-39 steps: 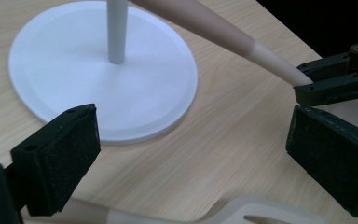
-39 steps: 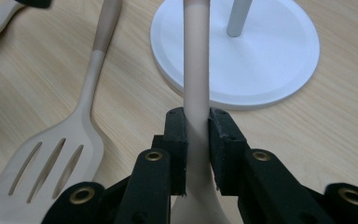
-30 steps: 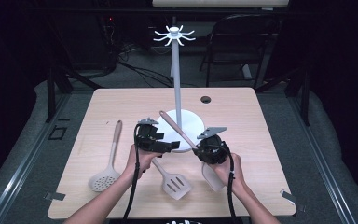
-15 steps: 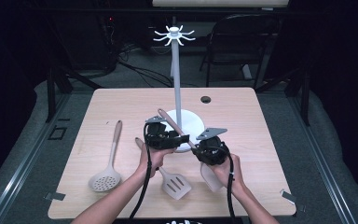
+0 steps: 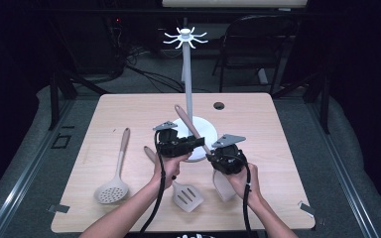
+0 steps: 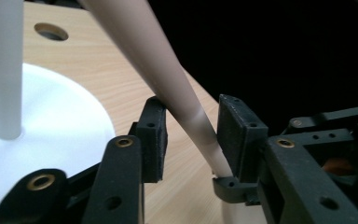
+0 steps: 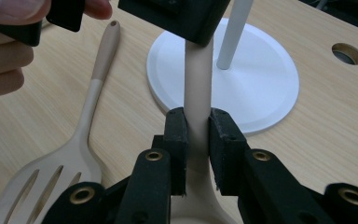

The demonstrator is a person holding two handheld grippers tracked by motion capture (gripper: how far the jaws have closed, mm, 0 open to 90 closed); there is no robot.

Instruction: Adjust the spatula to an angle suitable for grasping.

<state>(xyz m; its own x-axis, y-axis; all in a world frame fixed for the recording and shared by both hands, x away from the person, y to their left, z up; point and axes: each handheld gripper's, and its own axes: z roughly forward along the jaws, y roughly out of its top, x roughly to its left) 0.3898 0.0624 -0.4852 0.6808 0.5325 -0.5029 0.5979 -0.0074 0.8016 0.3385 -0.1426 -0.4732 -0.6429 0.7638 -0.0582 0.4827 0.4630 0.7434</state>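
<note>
The spatula (image 7: 197,93) in hand is a one-piece utensil with a long, round, tan handle that pales toward the blade end. It looks light and fairly stiff along the handle, though the smooth, matte finish suggests a silicone coat that could twist or slide between hard pads. Its handle tapers, so a grip near the thin neck is the least secure; the thicker stretch farther up should seat better.

The right hand-held gripper (image 7: 197,135) is clamped on the lower handle, its two black jaws pressing either side just above where the handle widens into the blade, and the handle rises away from it at a slant. The left hand-held gripper (image 6: 189,137) stands just ahead of the right one, higher up the same handle: its jaws straddle the handle with a gap visible on at least one side, so it is parted and not yet gripping. In the high view the spatula (image 5: 193,130) slopes up from the right hand-held gripper (image 5: 222,159) past the left hand-held gripper (image 5: 184,145).

Beyond both hand-held grippers stands the white hanging stand (image 5: 187,74), its round base (image 7: 261,88) directly behind the handle and its hooks high above. On the bench (image 5: 278,129), a slotted turner (image 5: 186,196) lies beside the left hand-held gripper, and a perforated skimmer (image 5: 114,183) lies farther out on that side.
</note>
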